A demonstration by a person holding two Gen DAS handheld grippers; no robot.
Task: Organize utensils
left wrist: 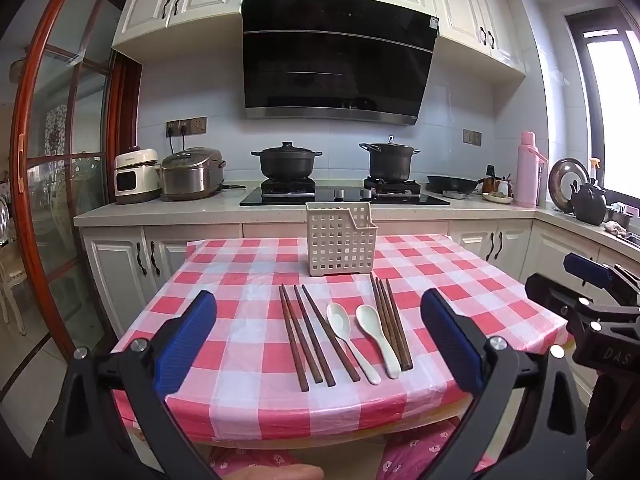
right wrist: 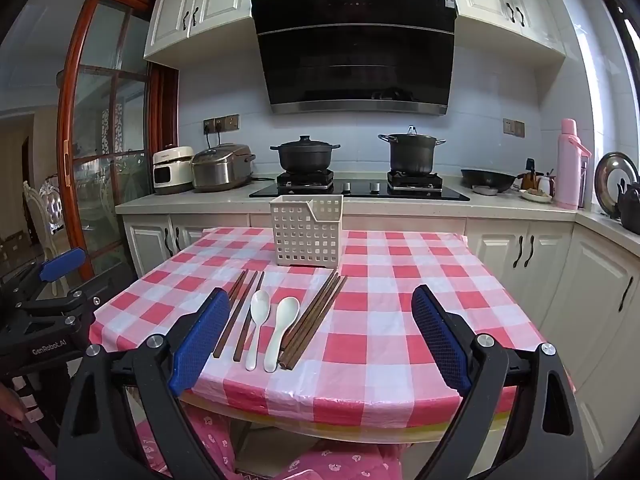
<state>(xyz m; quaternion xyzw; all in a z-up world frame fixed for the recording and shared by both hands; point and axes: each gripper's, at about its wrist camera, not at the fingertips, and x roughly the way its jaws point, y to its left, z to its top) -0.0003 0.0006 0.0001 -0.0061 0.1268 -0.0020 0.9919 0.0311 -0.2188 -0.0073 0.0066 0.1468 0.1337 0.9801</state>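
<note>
Both tongs, left tongs (left wrist: 319,336) and right tongs (right wrist: 320,336), gape empty; right pad hides some chopsticks (right wrist: 236,312) on the checked table (right wrist: 400,320), kitchen behind.

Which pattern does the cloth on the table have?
The tablecloth has a red, pink and white check, clearest in the right wrist view.

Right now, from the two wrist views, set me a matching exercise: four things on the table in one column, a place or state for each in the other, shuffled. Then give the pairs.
Things:
1. basket
2. two spoons
3. left chopsticks
4. left gripper

Descriptions:
A. dark wood, lying left of the spoons
B. white, lying between the chopstick groups
C. open, holding nothing
D. upright behind the utensils, nothing sticking out

Pairs: 1-D, 2-B, 3-A, 4-C
</note>
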